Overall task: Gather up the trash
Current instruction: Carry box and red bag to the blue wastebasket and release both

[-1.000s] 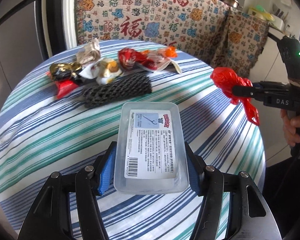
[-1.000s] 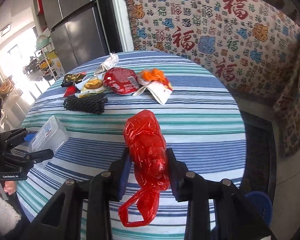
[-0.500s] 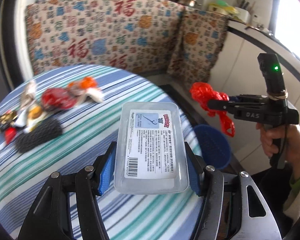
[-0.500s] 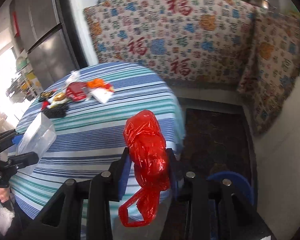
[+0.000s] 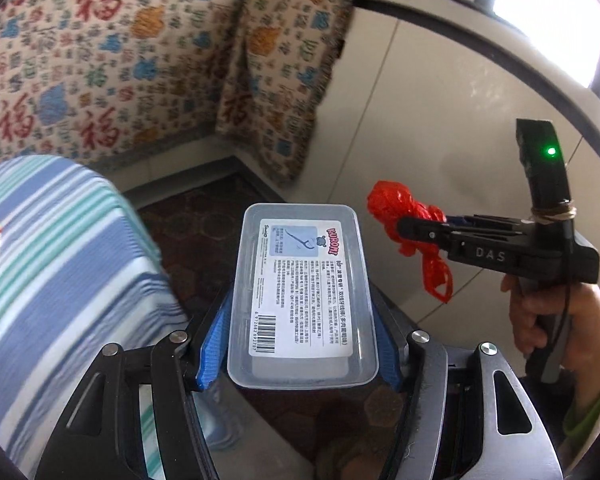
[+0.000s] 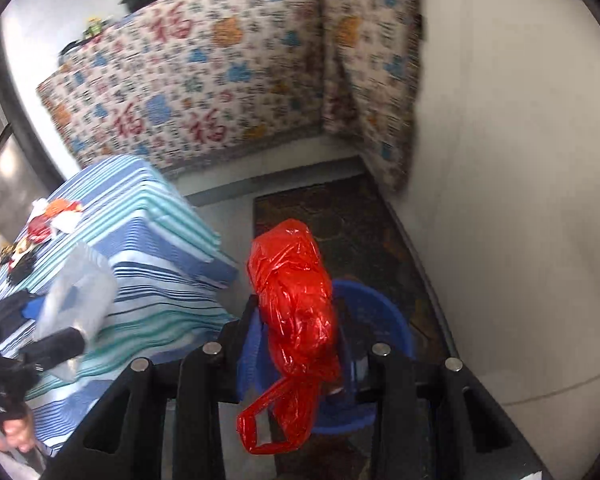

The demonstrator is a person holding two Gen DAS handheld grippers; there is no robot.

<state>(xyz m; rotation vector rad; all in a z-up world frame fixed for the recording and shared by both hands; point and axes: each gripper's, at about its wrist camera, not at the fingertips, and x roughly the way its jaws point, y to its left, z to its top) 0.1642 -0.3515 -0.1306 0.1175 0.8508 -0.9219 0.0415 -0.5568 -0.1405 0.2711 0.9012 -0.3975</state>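
- Left tool (image 5: 300, 344): clenched on the clear plastic box (image 5: 302, 292), label side up, blue pads against both long sides.
- Right tool (image 6: 296, 344): clamped around the crumpled red plastic bag (image 6: 294, 304); loose handle loop dangling below the pads.
- Change over the last second: both views swung off the striped tabletop (image 5: 60, 260); a second ago above the cloth facing the wrapper pile, now out past its edge and over the floor.
- Grips unchanged across that swing; box and bag in the same seat between the pads.
- Blue bin (image 6: 380, 320): on the floor beside the tabletop, directly under the red bag in the right wrist view; hidden in the left wrist view, probably behind the box.
- Remaining litter (image 6: 48, 220): wrappers on the far side of the tabletop, blurred, well apart from both tools.
- Meaning for the task: carry phase nearly over; bag looks positioned for a drop into the bin, box likely next.
- Risk, as a judgement: dangling bag loop liable to snag on a tool finger at release.
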